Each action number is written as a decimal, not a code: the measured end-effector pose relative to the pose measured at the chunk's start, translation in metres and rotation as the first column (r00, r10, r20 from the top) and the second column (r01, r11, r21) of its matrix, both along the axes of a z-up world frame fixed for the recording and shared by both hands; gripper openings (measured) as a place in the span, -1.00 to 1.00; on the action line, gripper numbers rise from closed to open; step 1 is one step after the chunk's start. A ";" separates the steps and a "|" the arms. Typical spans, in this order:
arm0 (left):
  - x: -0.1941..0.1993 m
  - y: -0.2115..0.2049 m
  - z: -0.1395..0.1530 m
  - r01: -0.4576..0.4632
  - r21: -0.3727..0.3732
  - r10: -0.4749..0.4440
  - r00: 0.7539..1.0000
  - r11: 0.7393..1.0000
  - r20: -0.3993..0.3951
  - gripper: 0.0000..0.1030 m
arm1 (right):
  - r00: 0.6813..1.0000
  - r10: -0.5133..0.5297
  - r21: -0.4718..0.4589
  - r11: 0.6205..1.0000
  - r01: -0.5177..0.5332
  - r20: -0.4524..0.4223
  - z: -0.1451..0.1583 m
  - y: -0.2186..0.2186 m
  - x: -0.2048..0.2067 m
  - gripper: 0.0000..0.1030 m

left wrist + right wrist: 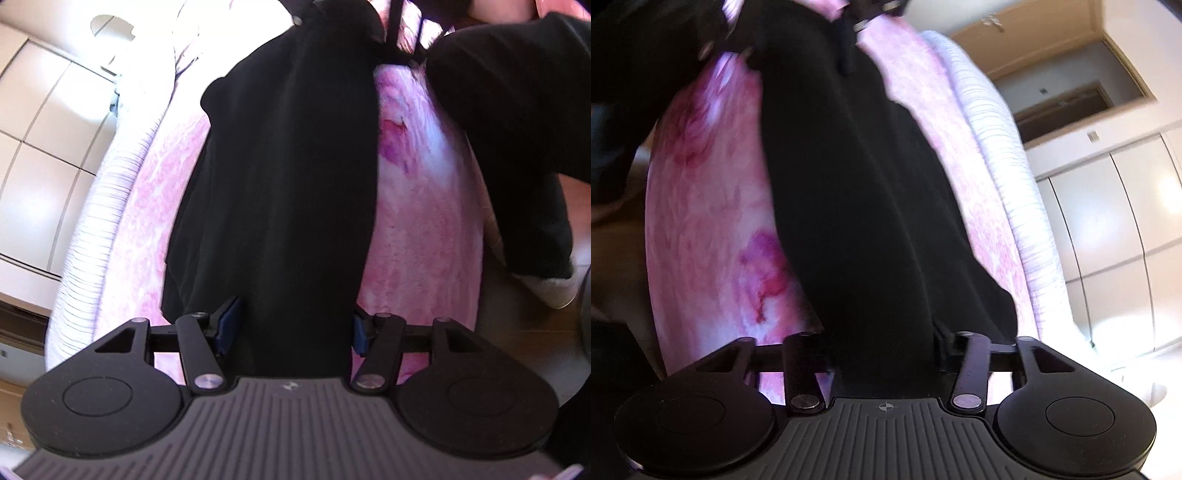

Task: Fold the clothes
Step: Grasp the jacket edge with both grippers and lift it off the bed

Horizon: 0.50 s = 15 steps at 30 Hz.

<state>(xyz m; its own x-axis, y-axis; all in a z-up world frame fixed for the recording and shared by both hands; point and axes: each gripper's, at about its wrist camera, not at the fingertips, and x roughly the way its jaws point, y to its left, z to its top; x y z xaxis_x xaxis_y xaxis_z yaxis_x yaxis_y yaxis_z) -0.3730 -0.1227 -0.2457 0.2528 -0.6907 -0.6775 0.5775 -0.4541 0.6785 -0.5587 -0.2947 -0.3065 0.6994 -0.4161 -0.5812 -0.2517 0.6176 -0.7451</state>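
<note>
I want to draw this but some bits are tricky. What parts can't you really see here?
- Left wrist view: the black garment fills the gap of the left claw, hiding how it is gripped.
- Right wrist view: the right claw has dark fingertips lost against the cloth.
- Both views: the garment's type is unclear; its top runs off the upper edge.
- Pink blanket: pattern blurred.

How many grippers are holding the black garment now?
2. The left gripper grips one end of the black garment; the right gripper grips the opposite end.
</note>
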 end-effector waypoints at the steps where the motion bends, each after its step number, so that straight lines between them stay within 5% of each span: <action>1: -0.001 0.000 0.000 0.006 -0.009 -0.005 1.000 1.000 0.018 0.09 | 1.000 -0.007 0.008 1.000 0.007 0.014 0.006 -0.001 -0.001 -0.22; 6: -0.002 -0.008 0.002 0.024 -0.016 -0.022 0.995 1.000 0.096 0.09 | 0.999 0.003 0.002 1.000 -0.003 0.048 0.032 -0.002 -0.001 -0.25; 10: 0.001 -0.018 0.009 0.033 0.026 -0.035 0.996 0.999 0.086 -0.32 | 0.999 0.027 -0.008 1.000 -0.026 0.039 0.040 -0.009 0.003 -0.25; 15: 0.012 -0.029 0.036 0.088 0.086 -0.090 0.996 0.992 0.024 -0.49 | 1.000 0.015 0.065 0.998 -0.016 0.017 0.047 -0.021 0.004 -0.25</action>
